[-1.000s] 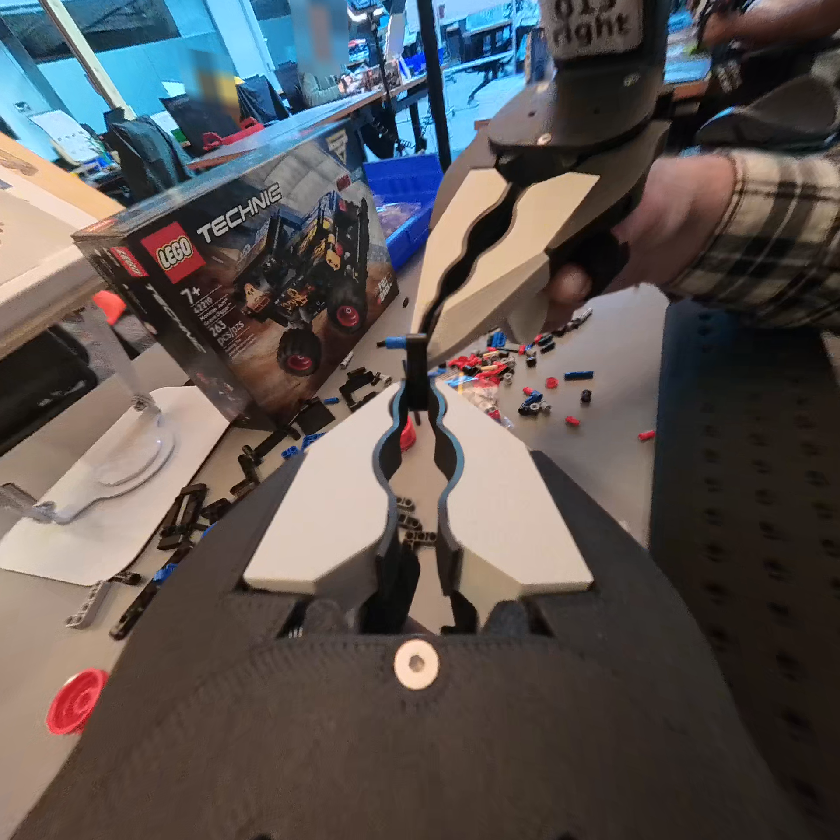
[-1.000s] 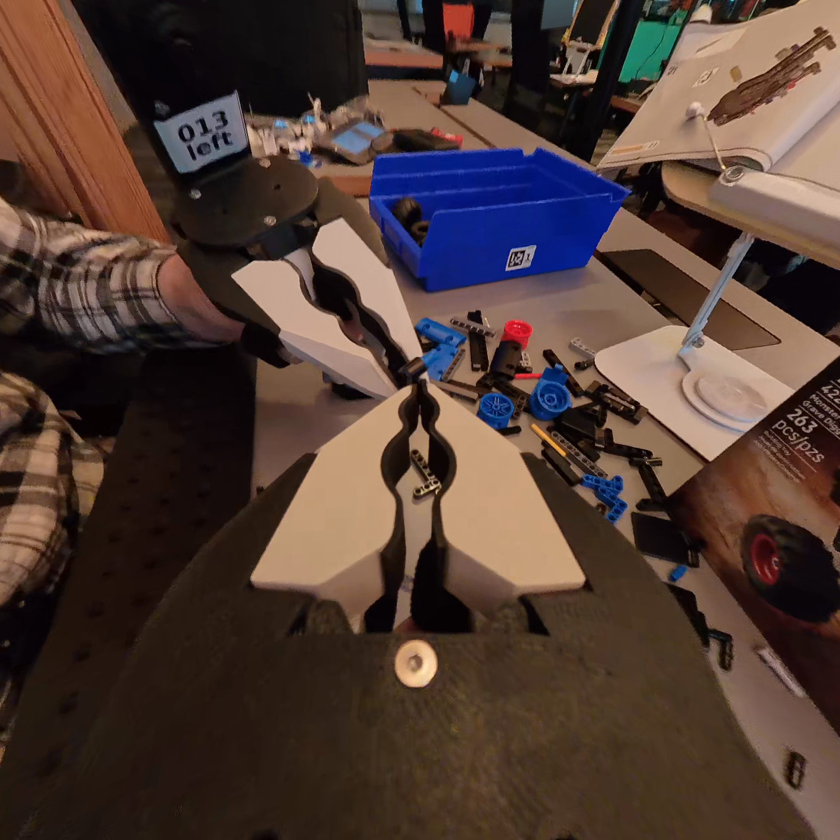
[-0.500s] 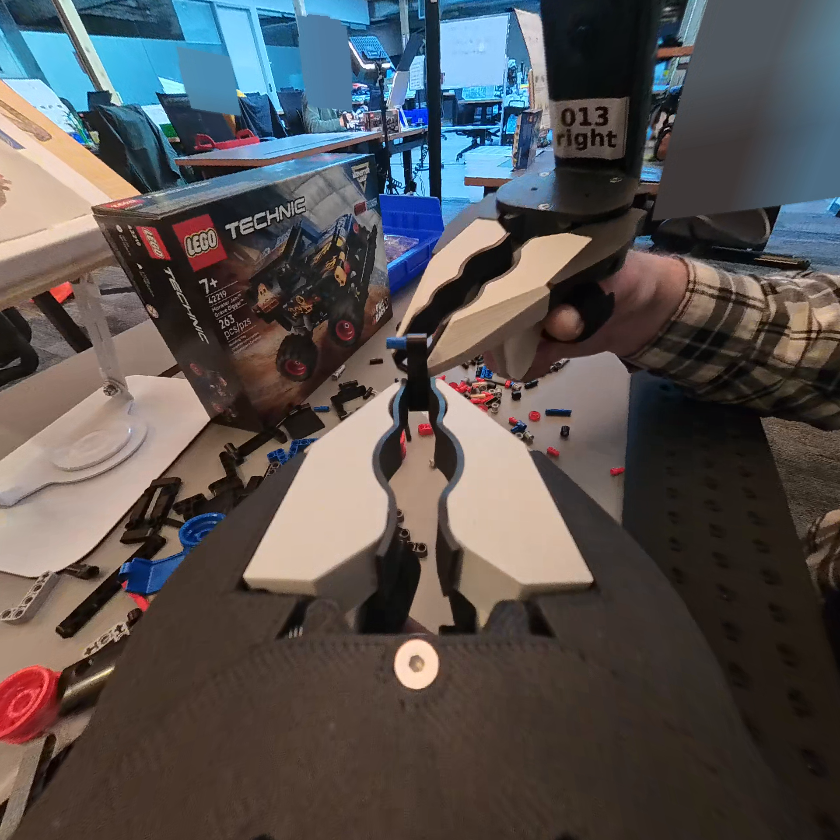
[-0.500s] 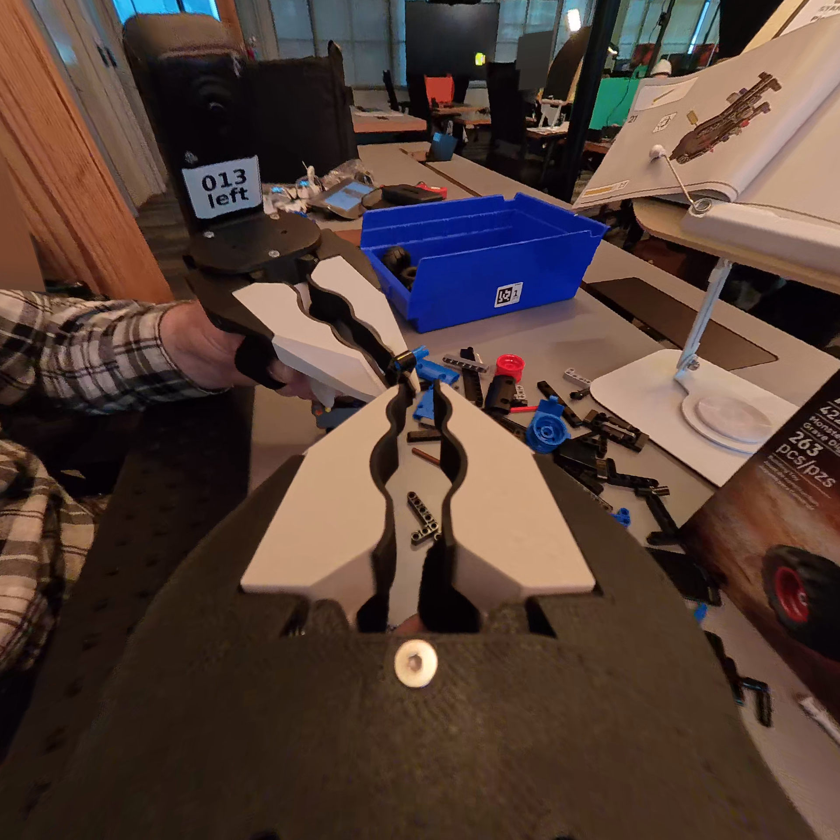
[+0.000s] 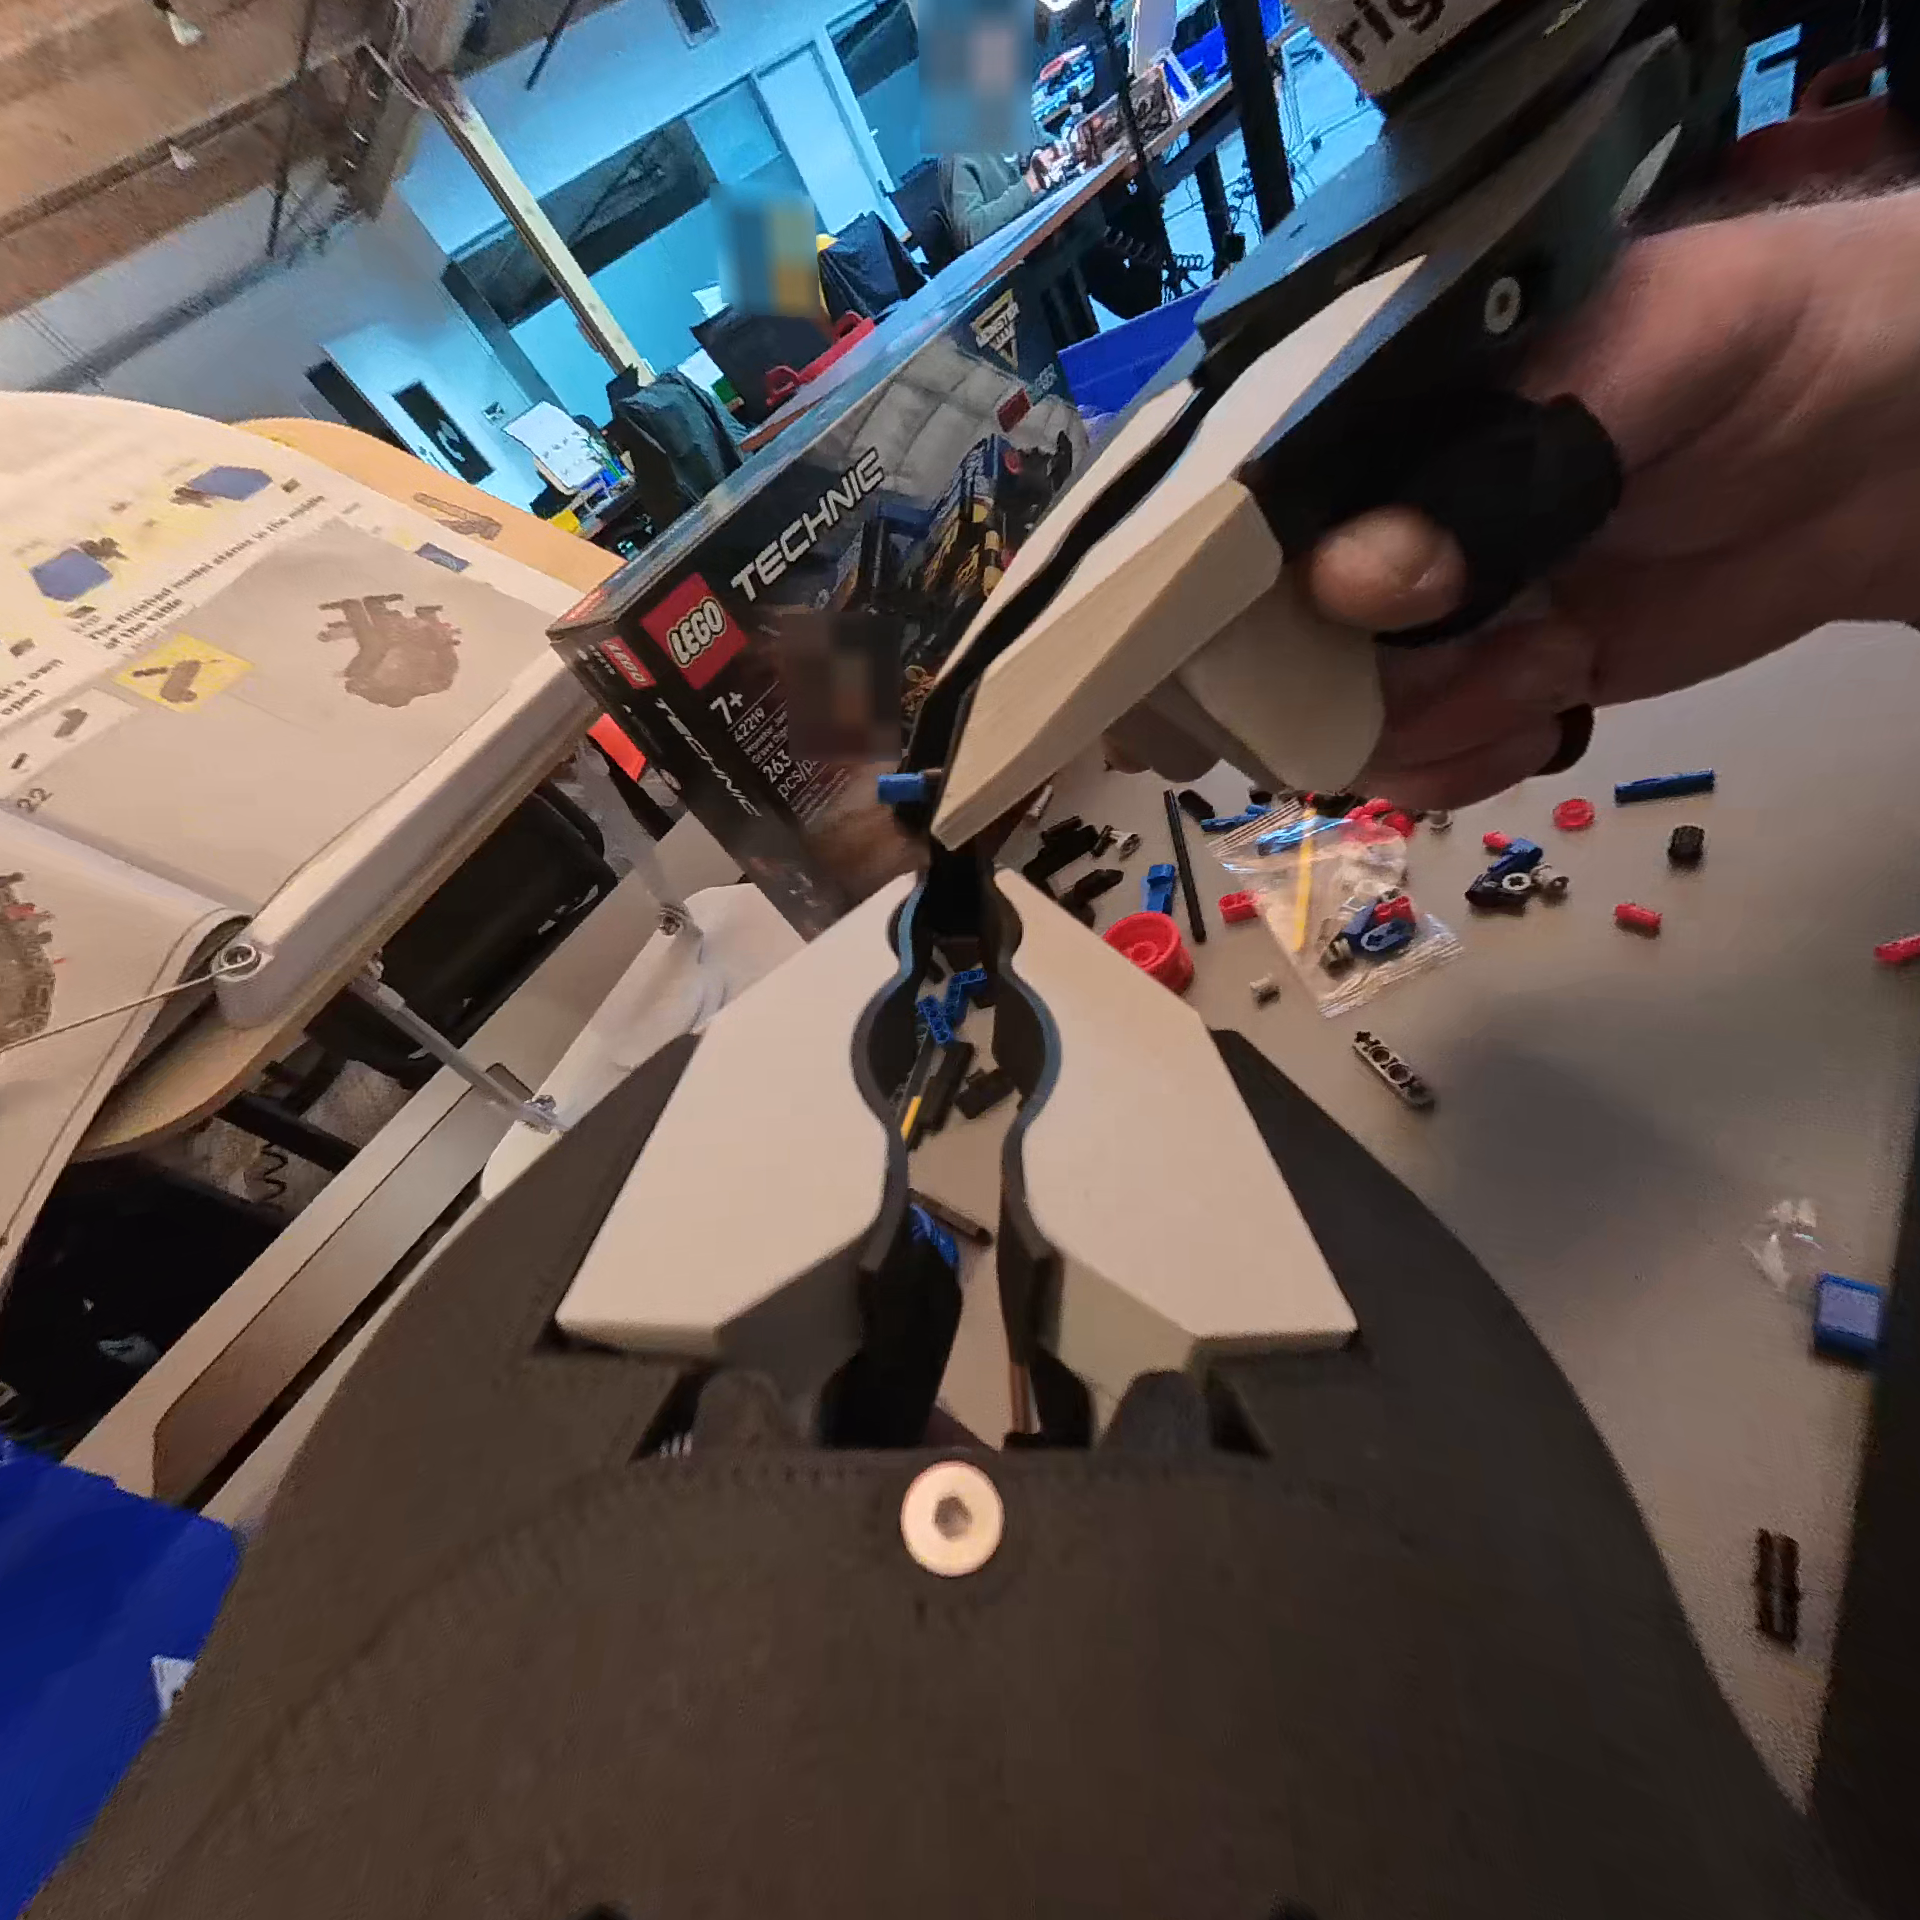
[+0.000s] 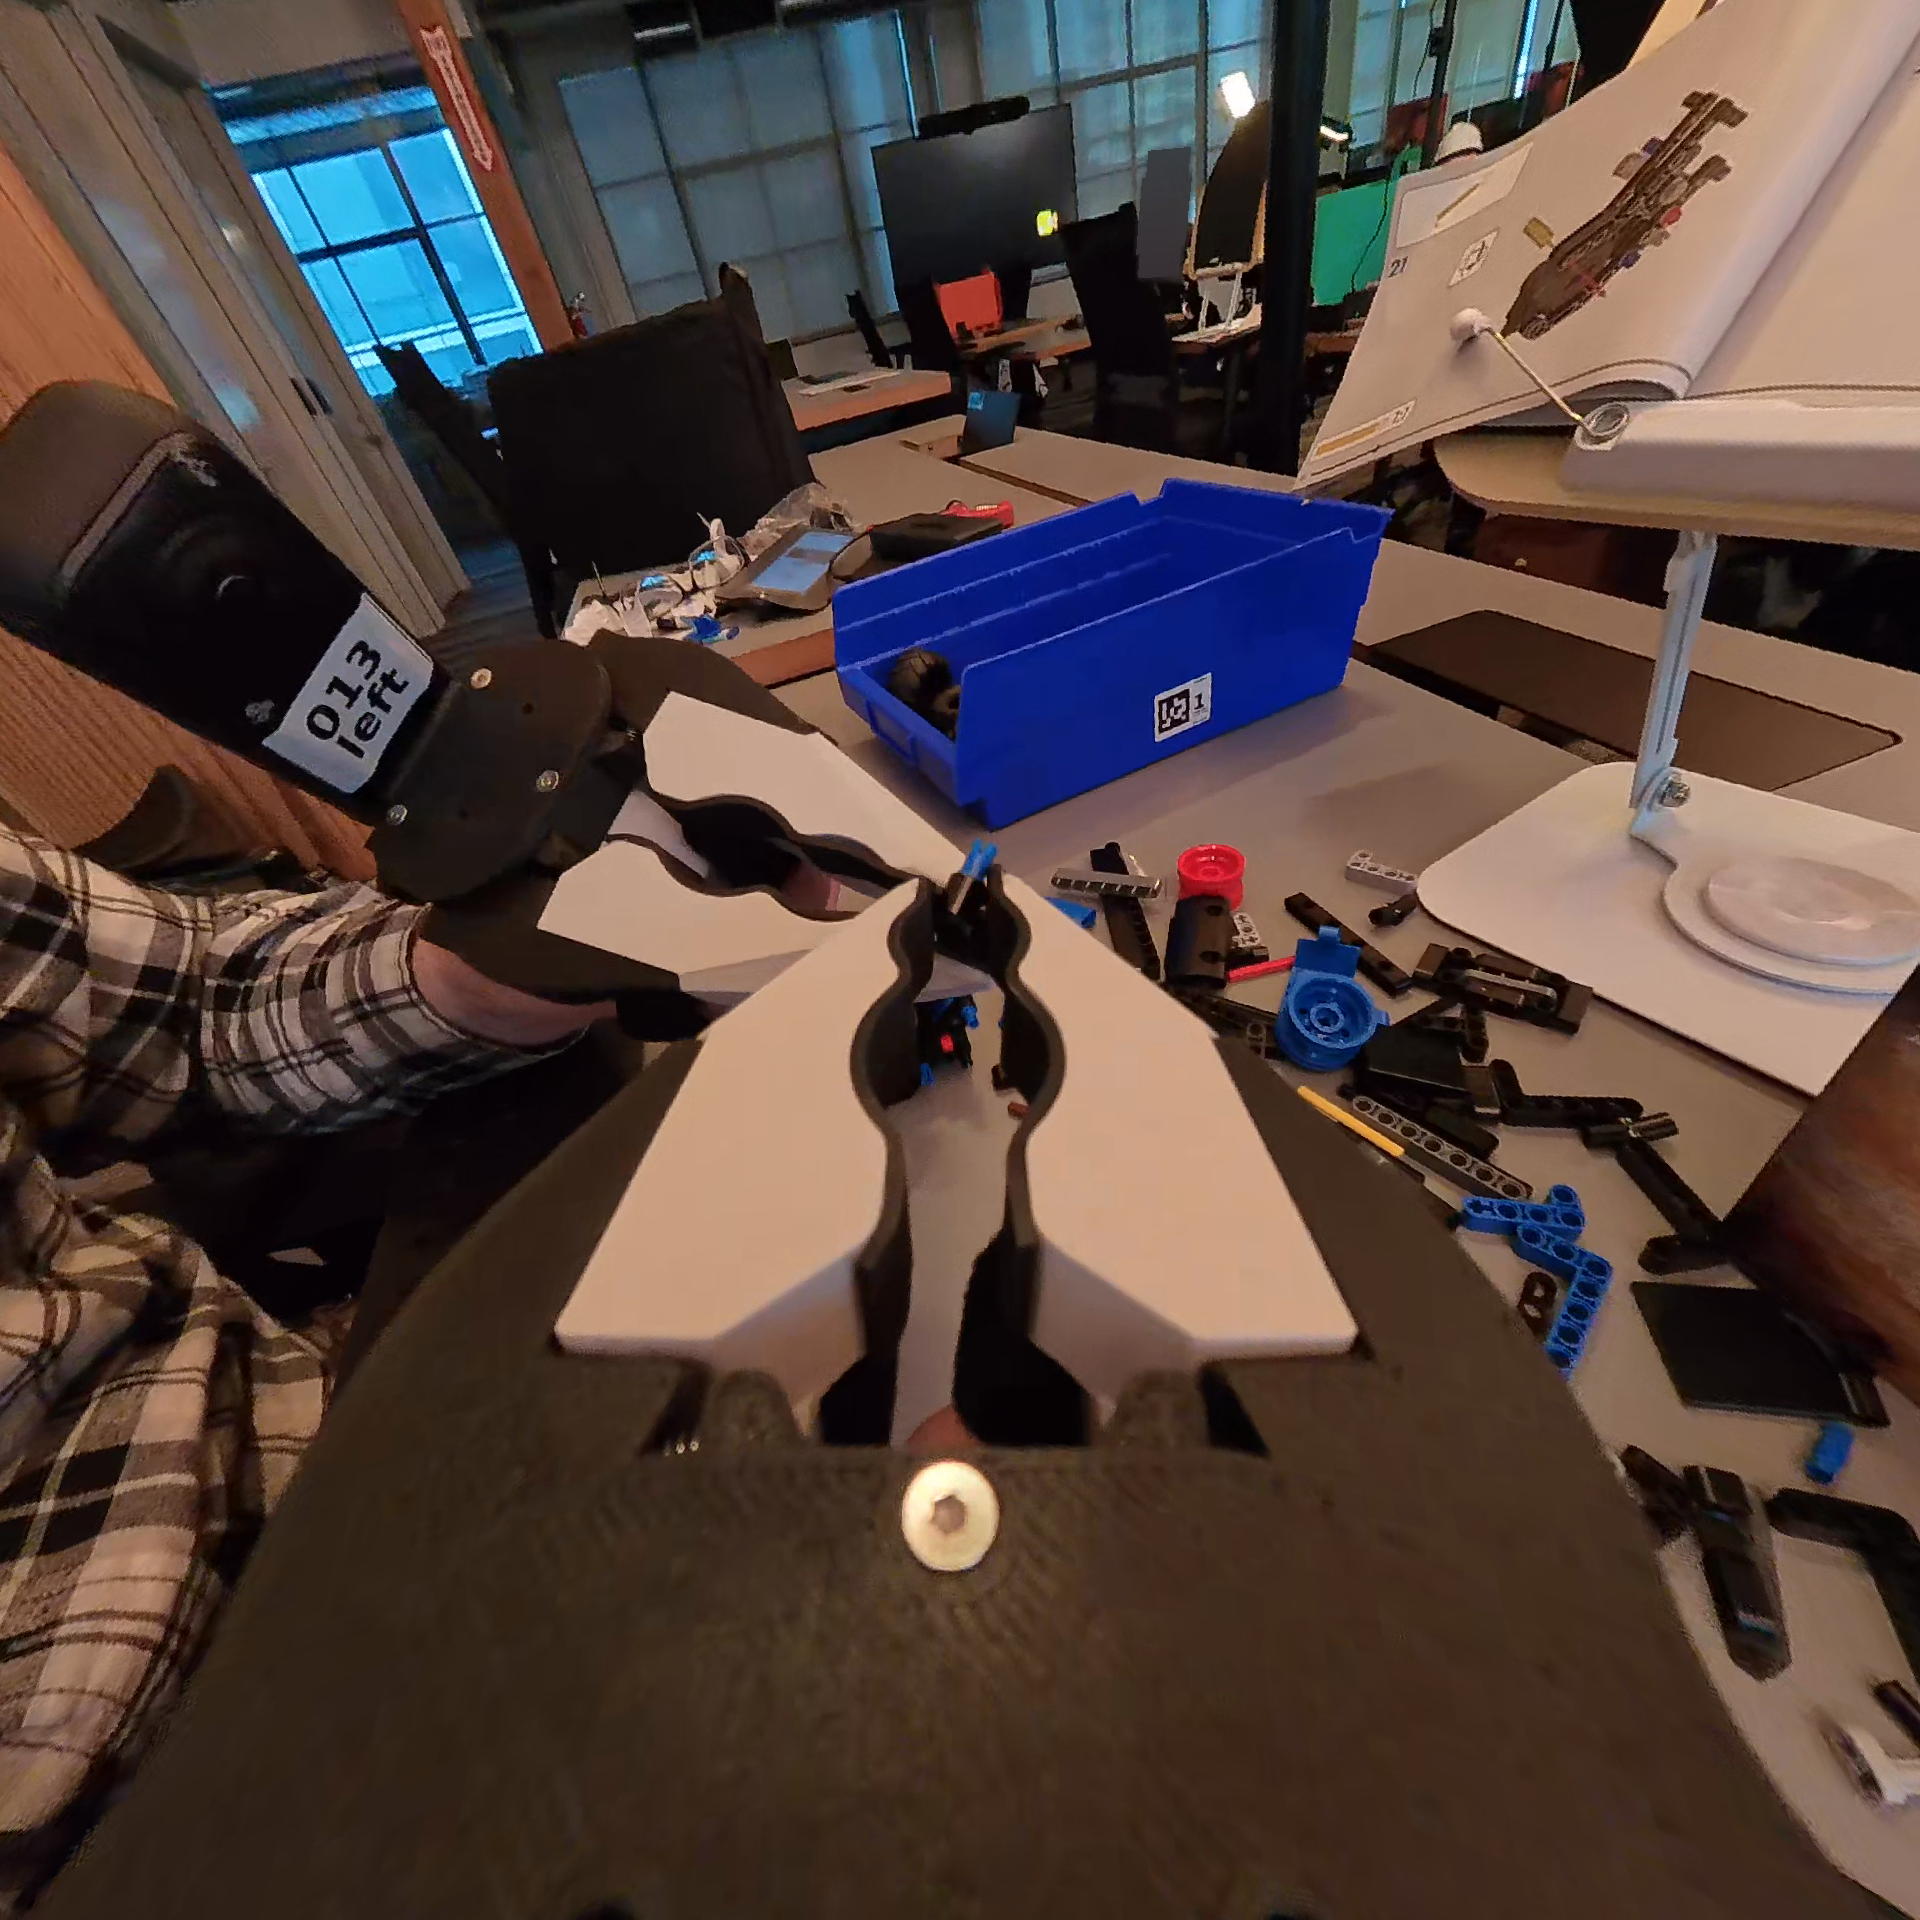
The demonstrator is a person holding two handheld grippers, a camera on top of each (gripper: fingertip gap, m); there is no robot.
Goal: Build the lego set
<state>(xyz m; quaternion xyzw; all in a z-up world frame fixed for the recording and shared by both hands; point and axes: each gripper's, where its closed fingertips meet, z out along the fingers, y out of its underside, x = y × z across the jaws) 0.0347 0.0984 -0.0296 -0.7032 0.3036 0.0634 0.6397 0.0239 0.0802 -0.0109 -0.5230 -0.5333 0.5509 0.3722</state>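
Both grippers have tilted since half a second ago, the two wrist views now rolled, yet the tips remain together above the grey table [image 5: 1558,1091]. Left gripper [image 5: 951,883] is closed on a small black Lego piece [image 5: 948,878] at its tips. Right gripper [image 6: 961,899] is clamped on the same black piece, which carries a blue pin [image 6: 975,862]; in the left wrist view that pin [image 5: 896,787] projects beside the right gripper's tip.

Printed matter present: a boxed Lego set [image 5: 790,634] with branding, and white tags on both gripper bodies; wording not reproduced.

Containers: a blue bin [image 6: 1101,644] with a square code sticker holds black tyres [image 6: 925,681]. A clear plastic bag [image 5: 1340,914] holds small blue, red and yellow parts.

Left wrist view alone shows the box front, the bag, a red wheel hub [image 5: 1148,951] and scattered red and blue pins. Right wrist view alone shows the bin interior, a blue wheel hub [image 6: 1325,1013], blue angled beams [image 6: 1548,1262], black beams and the white stand base [image 6: 1714,904]. An open instruction booklet [image 6: 1662,229] on its stand appears in both.
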